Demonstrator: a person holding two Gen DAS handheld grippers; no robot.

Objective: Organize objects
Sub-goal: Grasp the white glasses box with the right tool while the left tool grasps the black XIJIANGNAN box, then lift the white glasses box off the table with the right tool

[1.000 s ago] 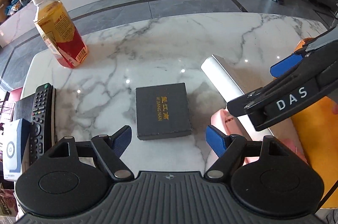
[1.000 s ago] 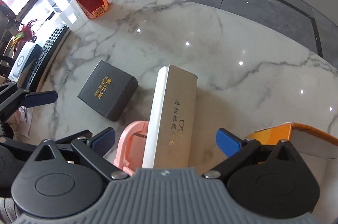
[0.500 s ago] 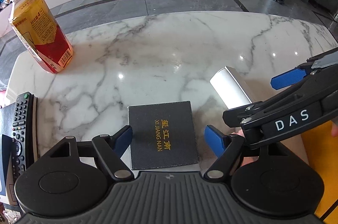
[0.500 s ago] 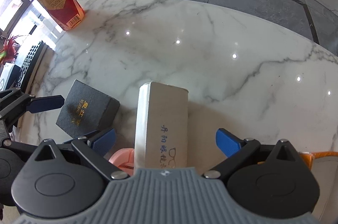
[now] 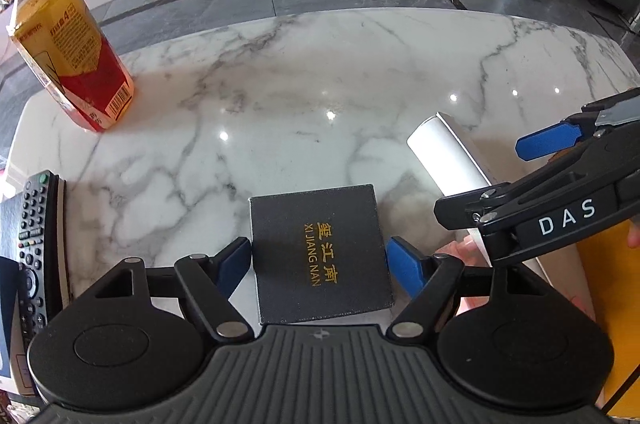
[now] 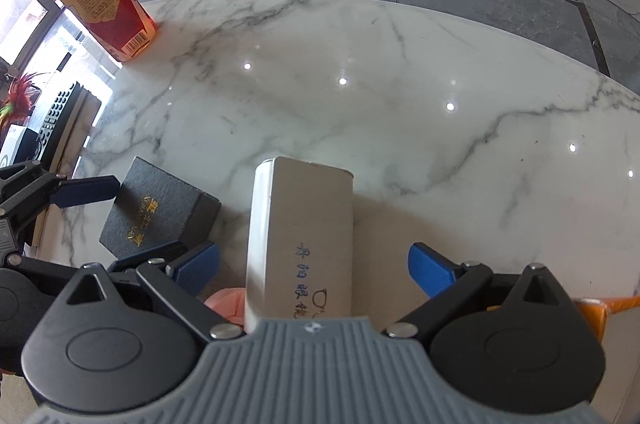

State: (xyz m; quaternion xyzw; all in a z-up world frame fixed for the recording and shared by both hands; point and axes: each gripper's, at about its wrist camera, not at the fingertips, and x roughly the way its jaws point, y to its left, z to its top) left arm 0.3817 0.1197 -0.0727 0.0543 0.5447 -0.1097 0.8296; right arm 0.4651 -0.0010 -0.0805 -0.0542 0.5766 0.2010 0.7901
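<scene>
A small black box with gold letters (image 5: 322, 248) lies on the marble table (image 5: 320, 84). My left gripper (image 5: 318, 264) is open, with the box between its blue pads, which stand close beside its sides. A long white glasses box (image 6: 300, 236) lies on the table, with its near end between the pads of my open right gripper (image 6: 314, 268); gaps show on both sides. The black box also shows in the right wrist view (image 6: 154, 208), and the white box in the left wrist view (image 5: 444, 156). My right gripper shows at the right of the left wrist view (image 5: 532, 176).
A tea bottle (image 5: 68, 52) stands at the far left of the table. A remote control (image 5: 34, 236) lies at the left edge. An orange box (image 5: 608, 304) sits at the right. A pink object (image 6: 226, 306) lies beneath the white box.
Both grippers have moved forward and lower. The black box now sits between my left pads, and the white box reaches deeper between my right pads. Both stay open.
</scene>
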